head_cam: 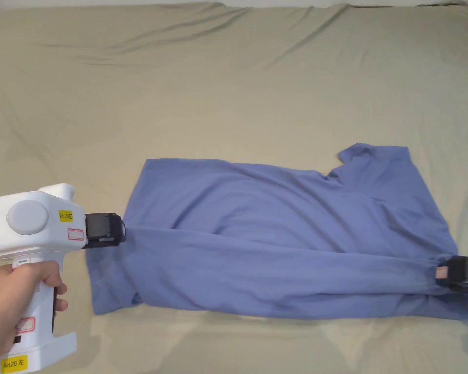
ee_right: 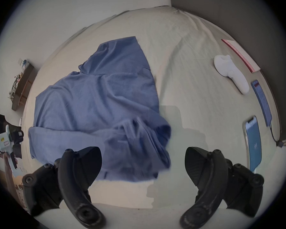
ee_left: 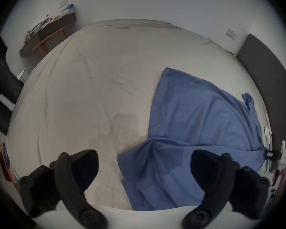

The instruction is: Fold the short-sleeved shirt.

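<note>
A wide beige bed (head_cam: 228,73) carries the blue short-sleeved shirt (head_cam: 277,233), spread sideways at five o'clock in the head view, its near long edge already turned over the body. The first lengthwise fold looks just laid. Left gripper (ee_left: 144,171) and right gripper (ee_right: 143,164) both hang with jaws apart, empty. Next likely calls for regrasping the far edge.

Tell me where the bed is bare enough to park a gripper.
Bare sheet lies beyond the shirt, toward the far edge, and left of its hem near the left gripper. A narrower strip runs along the near edge. Crowded: right of the shirt, where a phone, a white object and a cabled device lie.
</note>
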The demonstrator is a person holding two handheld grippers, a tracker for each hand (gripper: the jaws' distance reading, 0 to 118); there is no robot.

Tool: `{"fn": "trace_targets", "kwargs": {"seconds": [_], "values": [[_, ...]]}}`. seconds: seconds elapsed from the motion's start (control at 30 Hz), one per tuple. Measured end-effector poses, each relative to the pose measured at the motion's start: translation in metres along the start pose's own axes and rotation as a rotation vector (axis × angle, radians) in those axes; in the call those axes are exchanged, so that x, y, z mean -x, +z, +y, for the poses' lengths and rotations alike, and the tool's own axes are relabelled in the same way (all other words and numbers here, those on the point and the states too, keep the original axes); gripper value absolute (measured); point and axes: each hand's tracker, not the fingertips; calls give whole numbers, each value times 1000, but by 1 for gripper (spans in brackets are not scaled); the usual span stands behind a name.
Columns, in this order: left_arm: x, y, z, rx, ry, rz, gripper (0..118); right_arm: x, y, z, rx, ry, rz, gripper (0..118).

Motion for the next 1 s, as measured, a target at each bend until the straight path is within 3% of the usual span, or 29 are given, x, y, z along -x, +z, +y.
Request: {"fn": "trace_targets", "kwargs": {"seconds": [0.03, 0.07, 0.1, 0.13, 0.17, 0.37, 0.4, 0.43, 0.47, 0.5, 0.53, 0.6, 0.63, 0.7, 0.73, 0.8, 0.83, 0.87, 0.9, 0.93, 0.97, 1.0], "values": [[7, 6, -8, 3, 5, 9, 108, -3, 5, -11, -9, 1, 4, 88], [13, 11, -16, 4, 6, 7, 99, -5, 8, -21, -19, 5, 20, 59], [5, 30, -36, 8, 5, 4, 75, -8, 13, -34, -39, -3, 26, 11], [10, 36, -46, 7, 5, -5, 19, -10, 13, -45, -40, -13, 26, 0], [13, 38, -54, 15, -2, -16, 0, -11, 12, -55, -44, -29, 20, 0], [-7, 32, -94, 80, -12, -67, 0, -12, 10, -94, -21, -94, 50, 0], [-12, 31, -95, 82, -3, -66, 23, -15, 5, -92, -16, -95, 58, 0], [-19, 24, -96, 90, 4, -65, 88, -14, 4, -94, -7, -90, 62, 0], [-21, 9, -93, 136, -11, -40, 118, -13, 4, -96, -6, -86, 61, 0], [-21, -2, -83, 26, -52, -114, 114, -12, 4, -98, -9, -82, 61, 0], [-22, -8, -83, 99, -27, -33, 110, -8, 15, -94, -7, -78, 63, 0], [-25, -18, -79, 103, -22, -40, 108, -6, 16, -96, -10, -76, 65, 0], [-36, -6, -86, 69, -23, -35, 89, -6, 15, -95, -12, -71, 68, 0], [-38, 0, -83, 59, -29, -47, 17, -9, 14, -89, -13, -58, 51, 0], [-41, 2, -84, 51, -52, -89, 5, -9, 14, -88, -23, -40, 39, 0], [-43, -1, -68, 27, -147, 27, 5, -7, 15, -82, -31, -21, 21, 0], [-40, -1, -65, 22, -134, -5, 5, -7, 15, -80, -38, -18, 14, 0], [-37, 0, -61, 23, -124, -12, 5, -8, 15, -77, -46, -17, 15, 3], [-44, 6, -72, 32, -107, -12, 5, -7, 14, -74, -52, -11, 16, 27], [-42, 7, -71, 34, -96, -21, 5, -4, 16, -69, -53, -1, 2, 83], [-41, 8, -71, 31, -91, -27, 5, -3, 13, -66, -48, 7, 5, 111], [-42, 8, -72, 43, -83, -44, 5, -2, 6, -63, -18, 21, 24, 116]]}}
